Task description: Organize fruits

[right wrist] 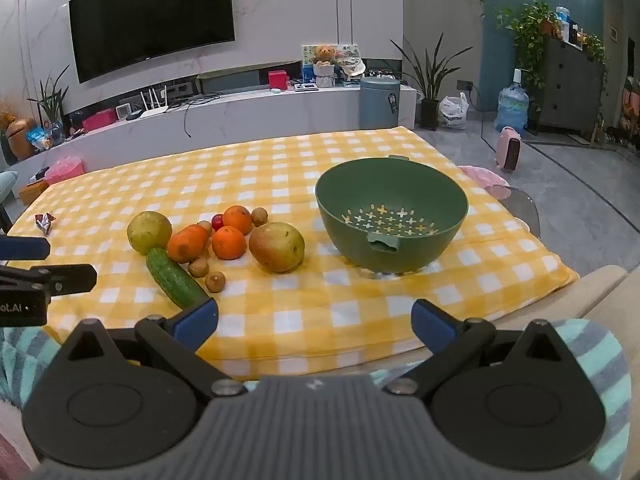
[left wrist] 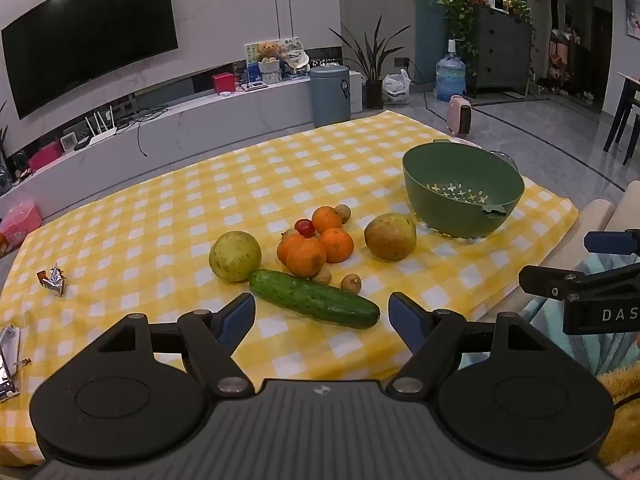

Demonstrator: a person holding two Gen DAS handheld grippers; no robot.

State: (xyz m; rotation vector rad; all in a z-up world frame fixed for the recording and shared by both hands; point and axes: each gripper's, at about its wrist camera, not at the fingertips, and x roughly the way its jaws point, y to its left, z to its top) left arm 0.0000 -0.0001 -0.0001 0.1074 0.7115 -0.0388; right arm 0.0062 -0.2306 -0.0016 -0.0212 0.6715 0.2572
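A green colander bowl [left wrist: 463, 196] [right wrist: 391, 224] stands empty on the right of the yellow checked tablecloth [left wrist: 160, 216]. Left of it lies a pile of fruit: two pears [left wrist: 235, 256] [left wrist: 390, 237], several oranges [left wrist: 306, 257] [right wrist: 229, 242], a cherry tomato [left wrist: 305, 227], small brown fruits [left wrist: 351, 283] and a cucumber [left wrist: 314, 298] [right wrist: 175, 278]. My left gripper [left wrist: 322, 316] is open and empty, just in front of the cucumber. My right gripper [right wrist: 315, 322] is open and empty, near the table's front edge, below the bowl.
A crumpled foil wrapper [left wrist: 53, 279] lies at the cloth's left. Packets [left wrist: 9, 356] sit at the left edge. A TV console, a bin [left wrist: 330, 92] and a pink heater [left wrist: 460, 115] stand beyond the table. A sofa arm [right wrist: 600, 292] is at the right.
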